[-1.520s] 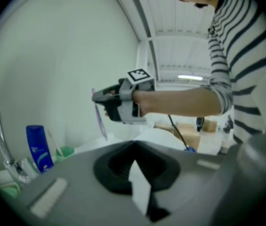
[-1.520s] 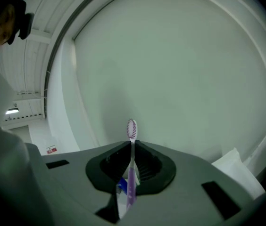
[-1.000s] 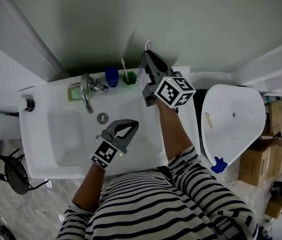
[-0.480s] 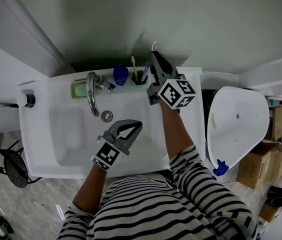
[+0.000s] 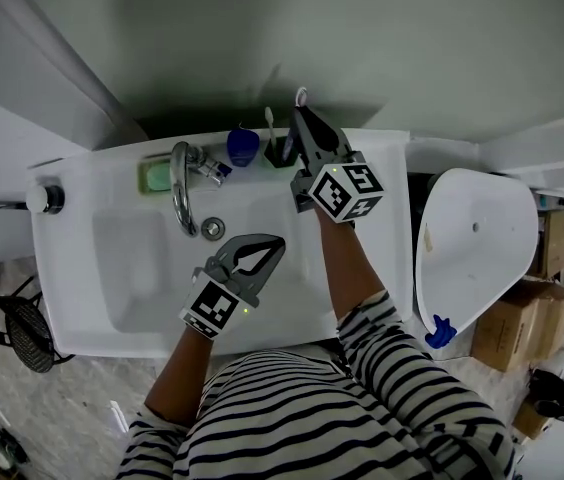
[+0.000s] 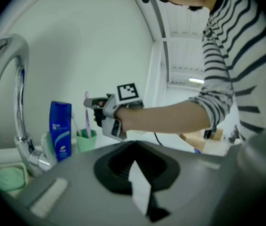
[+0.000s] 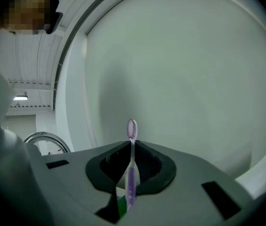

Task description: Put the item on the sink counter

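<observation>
A purple toothbrush (image 7: pixel 131 182) stands upright in my right gripper (image 7: pixel 132 144), which is shut on its handle; the bristle head (image 5: pixel 300 96) points up. In the head view my right gripper (image 5: pixel 300 116) hovers at the back of the white sink counter (image 5: pixel 372 228), just right of and above a green cup (image 5: pixel 280 152) that holds a white toothbrush (image 5: pixel 269 121). The left gripper view shows the cup (image 6: pixel 86 140) under the right gripper (image 6: pixel 95 105). My left gripper (image 5: pixel 276 241) hangs over the basin, shut and empty (image 6: pixel 134 145).
A blue bottle (image 5: pixel 244 146), a chrome faucet (image 5: pixel 181 186) and a green soap (image 5: pixel 156 176) line the counter's back edge. The drain (image 5: pixel 212 229) lies in the basin. A white toilet (image 5: pixel 472 248) stands at the right, with cardboard boxes (image 5: pixel 545 320) beyond it.
My right gripper has sunk with the purple toothbrush, closer to the green cup. The left gripper has barely shifted over the basin.
</observation>
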`<state>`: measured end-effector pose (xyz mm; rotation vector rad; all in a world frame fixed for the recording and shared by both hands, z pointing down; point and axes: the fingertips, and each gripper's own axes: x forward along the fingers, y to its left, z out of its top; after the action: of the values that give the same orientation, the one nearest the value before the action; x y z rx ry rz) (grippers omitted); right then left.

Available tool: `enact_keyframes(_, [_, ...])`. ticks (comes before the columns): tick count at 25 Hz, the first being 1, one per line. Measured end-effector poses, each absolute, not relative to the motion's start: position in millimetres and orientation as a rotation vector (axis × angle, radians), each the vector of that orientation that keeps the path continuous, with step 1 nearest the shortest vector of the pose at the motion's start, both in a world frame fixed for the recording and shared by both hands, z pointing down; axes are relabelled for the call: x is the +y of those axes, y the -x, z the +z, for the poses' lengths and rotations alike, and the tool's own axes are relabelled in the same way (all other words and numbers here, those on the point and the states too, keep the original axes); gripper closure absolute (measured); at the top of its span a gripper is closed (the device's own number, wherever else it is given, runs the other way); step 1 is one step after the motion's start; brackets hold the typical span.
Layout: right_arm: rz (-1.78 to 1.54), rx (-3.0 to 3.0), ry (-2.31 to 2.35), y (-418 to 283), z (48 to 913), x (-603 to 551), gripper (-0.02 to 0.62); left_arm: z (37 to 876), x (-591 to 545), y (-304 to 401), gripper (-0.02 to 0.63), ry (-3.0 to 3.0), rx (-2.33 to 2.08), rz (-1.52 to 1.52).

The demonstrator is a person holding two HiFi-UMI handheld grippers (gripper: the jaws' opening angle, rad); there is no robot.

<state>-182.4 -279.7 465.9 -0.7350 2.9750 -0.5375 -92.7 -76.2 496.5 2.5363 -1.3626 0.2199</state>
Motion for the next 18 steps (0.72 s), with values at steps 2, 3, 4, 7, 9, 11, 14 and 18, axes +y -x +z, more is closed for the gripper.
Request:
enact_keyframes(2, [-0.512, 3.0, 0.73, 183, 468, -276, 0.566, 496, -78, 94, 0.598, -2.539, -1.364, 0.214])
enact_keyframes(3, [-0.499, 3.012, 0.727, 184, 469, -275, 0.566, 496, -79, 94, 0.598, -2.54, -1.365, 0.21])
enact_keyframes(4, [-0.487, 3.022, 0.725, 183, 470, -274, 0.566, 496, -79, 95, 0.598, -2.541, -1.365, 0.208])
enact_keyframes(7, [-0.463, 3.042, 0.72, 181, 471, -272, 0.566, 495, -82, 94, 0.598, -2.546, -1.368, 0.202])
enact_keyframes(9, [-0.454, 3.051, 0.718, 180, 471, -272, 0.566, 494, -82, 94, 0.598, -2.546, -1.367, 0.204])
enact_keyframes(11, [-0.451, 3.061, 0.717, 179, 472, -271, 0.566, 494, -82, 92, 0.598, -2.547, -1.364, 0.206])
enact_keyframes(14, [-0.448, 3.088, 0.721, 178, 476, -268, 0.566, 493, -81, 90, 0.598, -2.554, -1.36, 0.206])
enact_keyframes(18, [-0.451, 3.129, 0.719, 181, 484, -264, 0.566, 492, -81, 88, 0.598, -2.562, -1.359, 0.208])
